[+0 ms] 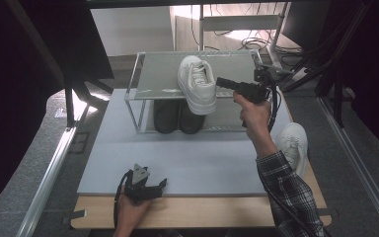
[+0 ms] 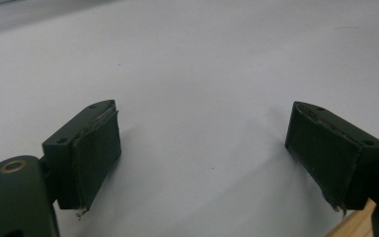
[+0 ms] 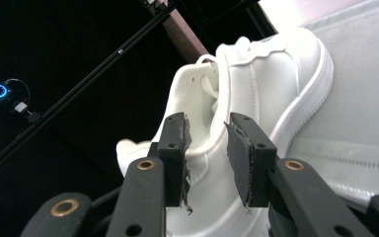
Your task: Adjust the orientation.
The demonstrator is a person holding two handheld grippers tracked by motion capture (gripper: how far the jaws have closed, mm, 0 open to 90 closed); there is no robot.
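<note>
grey mat (image 2: 202,59) under the open left gripper (image 2: 202,158); right gripper (image 3: 207,158) stands narrowly parted, unclamped, at white shoe (image 3: 271,74) collar.

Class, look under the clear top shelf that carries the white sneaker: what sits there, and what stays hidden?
Under the clear top shelf, two dark shoes stand side by side on the lower level. Only their near ends show; the white sneaker and the shelf's glare cover the rest.

The high view looks forward and down over the worktop (image 1: 187,163); the right gripper view, close-up, shares its white shoe (image 1: 196,84).
</note>
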